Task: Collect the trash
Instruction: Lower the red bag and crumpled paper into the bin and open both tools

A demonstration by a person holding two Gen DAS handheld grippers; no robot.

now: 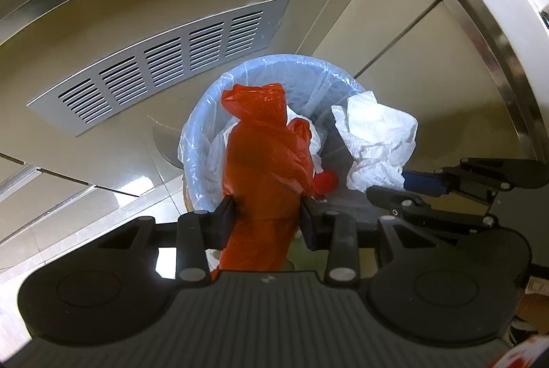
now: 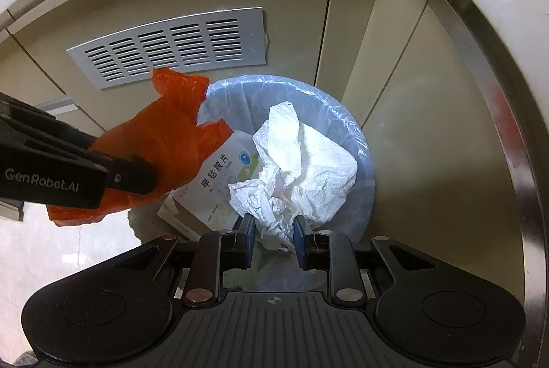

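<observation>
An orange plastic bag (image 1: 264, 158) hangs over the trash bin (image 1: 202, 114), pinched between the pads of my left gripper (image 1: 267, 213), which is shut on it. A crumpled white paper towel (image 2: 302, 162) is held over the same bin (image 2: 357, 134), my right gripper (image 2: 274, 230) shut on its lower end. The bin has a clear bluish liner. Inside it lie a white medicine box (image 2: 219, 182) and a small red scrap (image 1: 324, 181). In the left wrist view the paper towel (image 1: 377, 141) and right gripper (image 1: 398, 193) appear at the right; in the right wrist view the orange bag (image 2: 164, 145) and left gripper (image 2: 137, 179) at the left.
The bin stands on a tiled floor (image 1: 68, 224) against beige cabinet fronts with a slotted metal vent panel (image 1: 161, 66). A white counter edge with a steel strip (image 2: 497, 93) curves round the right side.
</observation>
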